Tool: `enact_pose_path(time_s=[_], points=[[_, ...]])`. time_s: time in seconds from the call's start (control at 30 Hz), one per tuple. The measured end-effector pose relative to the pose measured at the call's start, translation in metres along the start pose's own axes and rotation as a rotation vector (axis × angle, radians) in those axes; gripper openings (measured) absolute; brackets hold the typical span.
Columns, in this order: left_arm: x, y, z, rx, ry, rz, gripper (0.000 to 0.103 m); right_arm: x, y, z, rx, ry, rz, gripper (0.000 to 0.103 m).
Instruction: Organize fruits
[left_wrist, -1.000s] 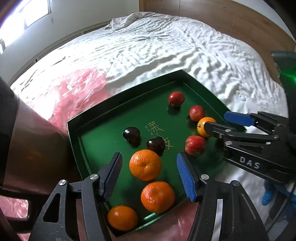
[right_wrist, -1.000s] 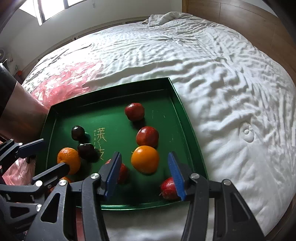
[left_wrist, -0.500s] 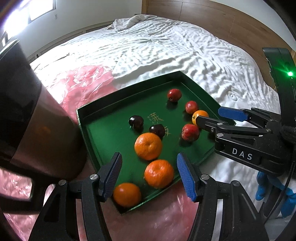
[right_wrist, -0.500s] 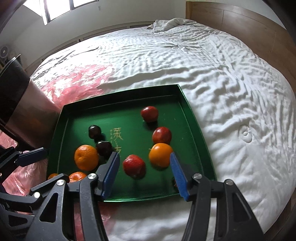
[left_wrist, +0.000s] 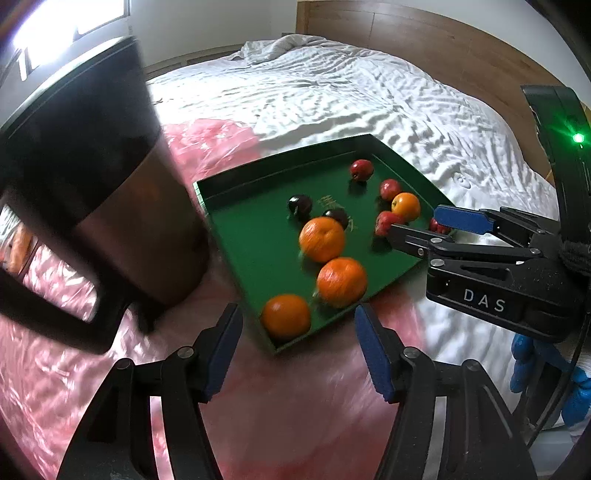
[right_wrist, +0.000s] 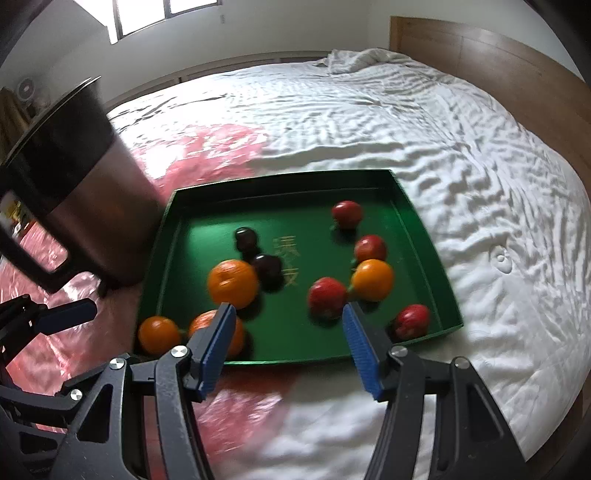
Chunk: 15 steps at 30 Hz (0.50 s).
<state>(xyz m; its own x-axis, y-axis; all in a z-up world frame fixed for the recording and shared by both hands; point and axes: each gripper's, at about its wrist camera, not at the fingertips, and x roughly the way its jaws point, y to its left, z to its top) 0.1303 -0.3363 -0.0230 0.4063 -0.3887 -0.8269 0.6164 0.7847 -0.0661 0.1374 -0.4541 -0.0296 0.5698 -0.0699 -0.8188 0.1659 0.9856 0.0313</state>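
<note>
Ten fruits on one tray (right_wrist: 424, 236), and that's the tally!
Four oranges: (right_wrist: 232, 283), (right_wrist: 159, 334), (right_wrist: 201, 325), (right_wrist: 372, 279). Four red fruits: (right_wrist: 346, 213), (right_wrist: 370, 249), (right_wrist: 327, 297), (right_wrist: 413, 319). Two dark fruits: (right_wrist: 246, 237), (right_wrist: 268, 266). One dark bin (right_wrist: 85, 206) beside the tray, one pink sheet (right_wrist: 210, 151), one bed (right_wrist: 406, 122), and two grippers: (left_wrist: 298, 346), (right_wrist: 289, 336).

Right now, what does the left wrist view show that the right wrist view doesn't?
Only the left wrist view shows the right gripper from the side, open over the tray's edge, and a green indicator light. Only the right wrist view shows the window and the left gripper's blue finger. Both show the green tray, its fruit, the dark container and the bed.
</note>
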Motion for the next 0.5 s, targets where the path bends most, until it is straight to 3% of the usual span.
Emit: enact_pose_path(time_s=[0.5], points=[[-0.042,0.066,-0.074,-0.114,-0.060,0.068,0.064,-0.012,0.083,-0.038,-0.090,-0.045,0.066,0.103]])
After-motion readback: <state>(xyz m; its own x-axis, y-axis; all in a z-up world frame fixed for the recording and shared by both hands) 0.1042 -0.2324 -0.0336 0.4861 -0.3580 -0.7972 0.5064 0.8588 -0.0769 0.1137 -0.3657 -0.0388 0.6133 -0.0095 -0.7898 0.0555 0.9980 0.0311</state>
